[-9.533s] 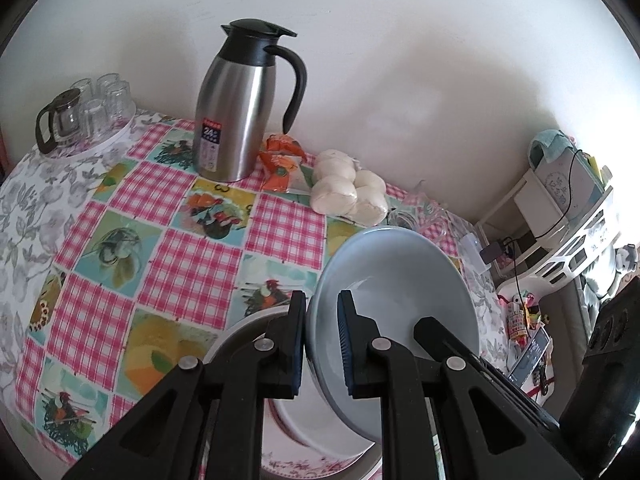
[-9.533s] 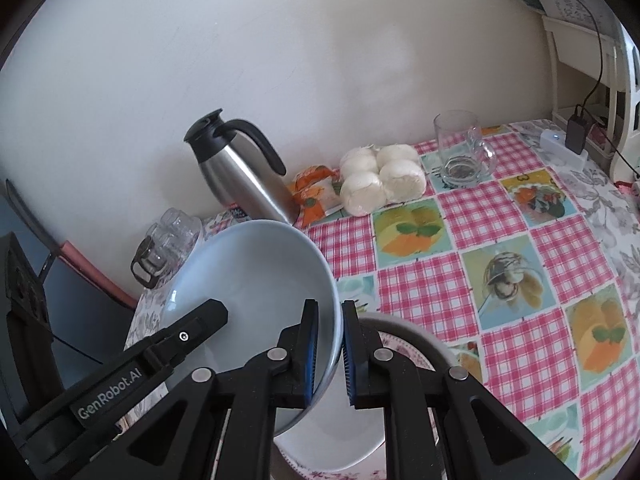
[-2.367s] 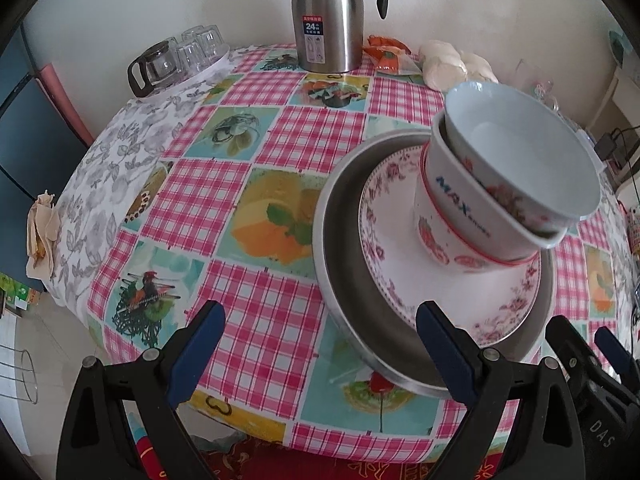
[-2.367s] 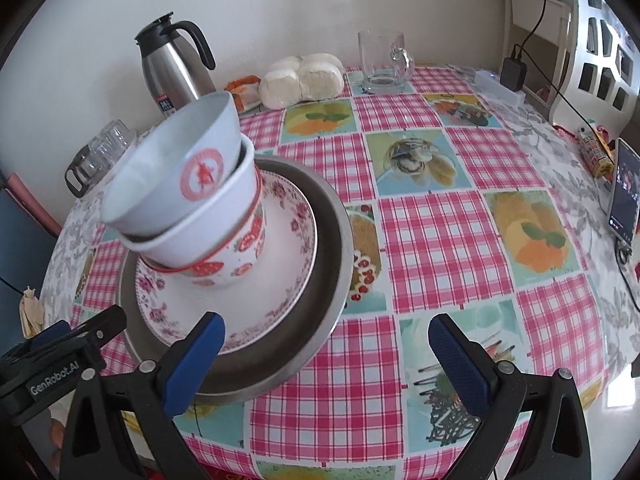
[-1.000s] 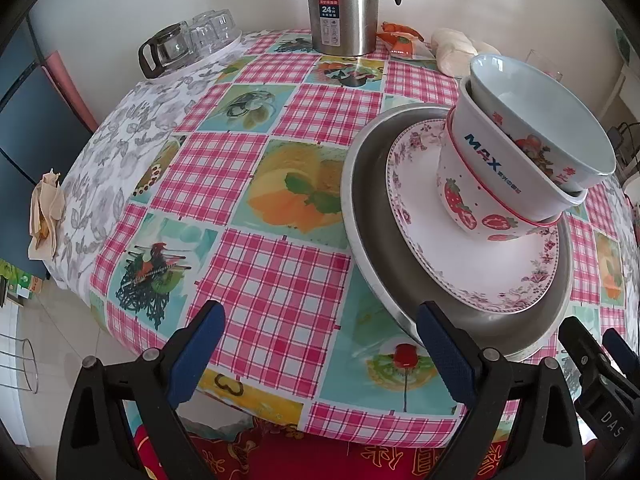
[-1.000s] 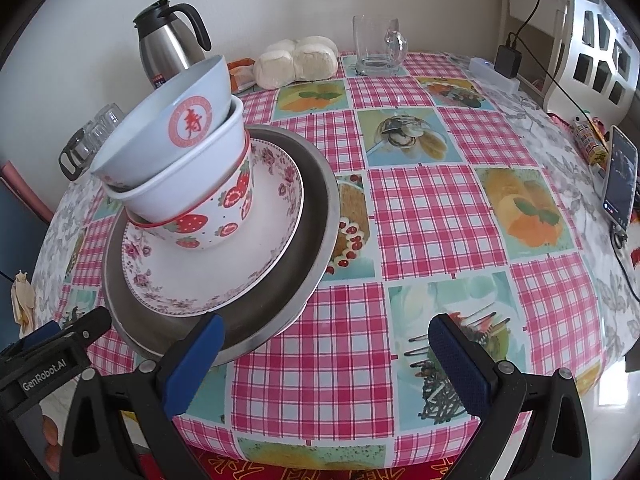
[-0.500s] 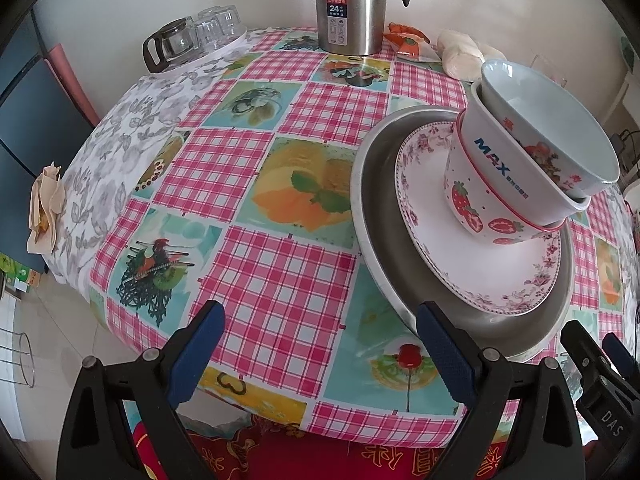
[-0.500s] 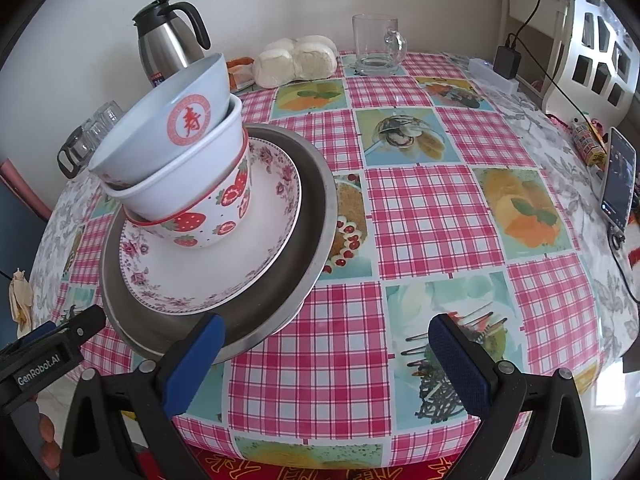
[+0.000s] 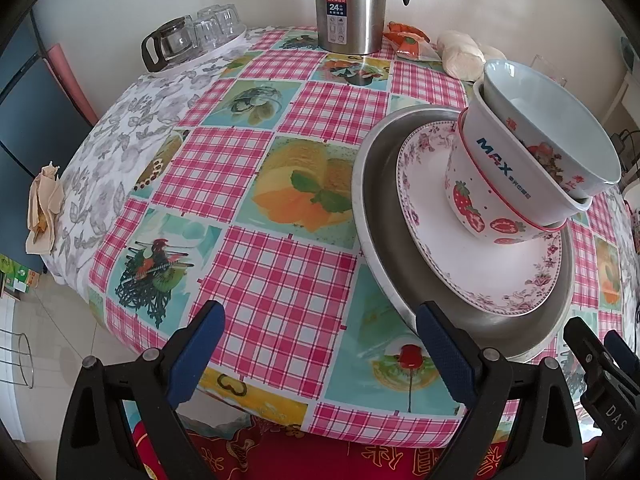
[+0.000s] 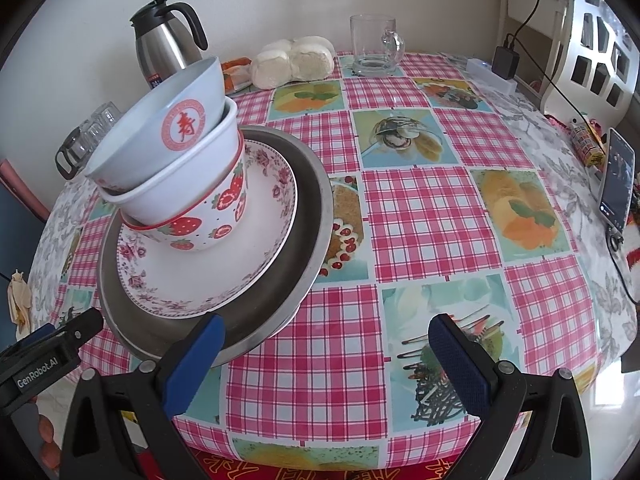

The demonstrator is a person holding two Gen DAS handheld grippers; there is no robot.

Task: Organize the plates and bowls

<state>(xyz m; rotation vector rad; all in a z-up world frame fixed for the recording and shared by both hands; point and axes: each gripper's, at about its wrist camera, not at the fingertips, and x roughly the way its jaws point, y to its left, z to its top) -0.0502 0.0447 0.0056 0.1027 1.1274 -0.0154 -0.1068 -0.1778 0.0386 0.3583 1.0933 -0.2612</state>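
A stack stands on the checked tablecloth: a steel plate (image 9: 376, 240) (image 10: 312, 216) at the bottom, a floral plate (image 9: 436, 256) (image 10: 248, 272) on it, a strawberry bowl (image 9: 480, 184) (image 10: 200, 224) on that, and a pale blue bowl (image 9: 540, 120) (image 10: 168, 128) nested tilted on top. My left gripper (image 9: 320, 348) is open and empty at the table's near edge, left of the stack. My right gripper (image 10: 328, 360) is open and empty at the near edge, right of the stack.
At the back stand a steel thermos (image 9: 350, 4) (image 10: 168, 44), a tray of glasses with a small glass pot (image 9: 192, 36), steamed buns (image 10: 296, 62), a snack packet (image 9: 408, 42) and a glass mug (image 10: 374, 46). A phone (image 10: 616, 180) lies at the right edge.
Both grippers let go of the blue bowl, which now rests in the strawberry bowl. Both opened wide and drew back to the table's near edge; little movement in the last second.
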